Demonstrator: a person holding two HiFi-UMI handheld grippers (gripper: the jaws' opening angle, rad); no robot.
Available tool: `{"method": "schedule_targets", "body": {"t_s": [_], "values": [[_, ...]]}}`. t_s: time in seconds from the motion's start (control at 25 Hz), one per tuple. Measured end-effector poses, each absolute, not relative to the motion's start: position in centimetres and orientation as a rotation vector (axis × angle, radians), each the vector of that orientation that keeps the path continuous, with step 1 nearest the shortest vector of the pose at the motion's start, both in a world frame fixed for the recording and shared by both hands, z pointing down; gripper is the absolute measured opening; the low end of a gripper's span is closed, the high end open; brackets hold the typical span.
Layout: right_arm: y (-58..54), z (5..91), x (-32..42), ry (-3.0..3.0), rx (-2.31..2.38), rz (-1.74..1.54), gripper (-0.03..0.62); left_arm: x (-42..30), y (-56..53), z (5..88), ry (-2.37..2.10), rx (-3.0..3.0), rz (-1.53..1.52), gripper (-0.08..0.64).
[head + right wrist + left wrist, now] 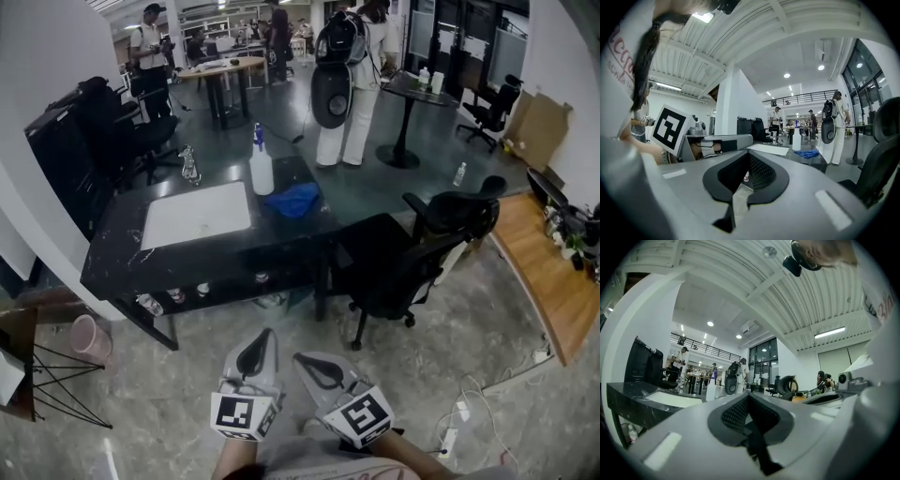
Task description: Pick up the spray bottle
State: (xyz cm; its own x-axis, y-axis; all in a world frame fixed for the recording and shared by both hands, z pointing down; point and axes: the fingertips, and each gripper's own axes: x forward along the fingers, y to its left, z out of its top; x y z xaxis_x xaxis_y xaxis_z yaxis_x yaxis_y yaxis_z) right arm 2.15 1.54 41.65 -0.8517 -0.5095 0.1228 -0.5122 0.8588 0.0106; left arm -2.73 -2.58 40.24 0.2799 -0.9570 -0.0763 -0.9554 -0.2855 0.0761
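Pink bin (89, 337): sitting on the grey floor at eight o'clock of the table, beside a black wire frame (56, 384).
Black table (112, 253): standing at twelve o'clock of both grippers and well apart from them. Small items are sitting on its lower shelf, too small to identify.
White sheet (197, 214): lying flat on the left half of the tabletop.
Left gripper (265, 336): being held low at the bottom of the head view, pointing toward the table. Its jaws are pressing together with nothing between them, as its own view is showing.
Spray bottle (262, 171): white body with a blue head, standing upright near the far edge of the tabletop, at one o'clock of the white sheet and just beside it. Neither gripper is touching it.
Blue cloth (293, 200): lying crumpled on the tabletop at four o'clock of the spray bottle, near it.
Right gripper (300, 358): being held just beside the left gripper, at its three o'clock. Its jaws are also meeting at the tips and are gripping nothing.
Person (352, 84): standing beyond the table at one o'clock of the spray bottle, carrying a dark backpack.
Office chair (412, 262): black, standing at three o'clock of the table, at its right end.
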Motion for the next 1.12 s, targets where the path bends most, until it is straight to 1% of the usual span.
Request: {"method": "schedule_targets", "body": {"t_s": [0.28, 0.48, 0.8, 1.12], "values": [[-2.2, 42.0, 1.3, -2.911, 0.819, 0.068, 0.002, -3.9, -6.3, 40.5, -1.868, 2.504, -0.143, -0.002], [-6.4, 42.3, 0.3, -2.882, 0.845, 0.121, 0.002, -5.6, -10.9, 40.3, -1.859, 2.501, -0.159, -0.002], [-15.4, 41.4, -4.1, -2.869, 0.869, 0.099, 0.002, -10.3, -19.9, 39.7, -1.855, 2.490, -0.234, -0.002], [-23.3, 41.0, -7.8, -2.846, 0.926, 0.107, 0.002, -12.7, -28.0, 39.7, -1.751, 2.554, -0.200, -0.002]]}}
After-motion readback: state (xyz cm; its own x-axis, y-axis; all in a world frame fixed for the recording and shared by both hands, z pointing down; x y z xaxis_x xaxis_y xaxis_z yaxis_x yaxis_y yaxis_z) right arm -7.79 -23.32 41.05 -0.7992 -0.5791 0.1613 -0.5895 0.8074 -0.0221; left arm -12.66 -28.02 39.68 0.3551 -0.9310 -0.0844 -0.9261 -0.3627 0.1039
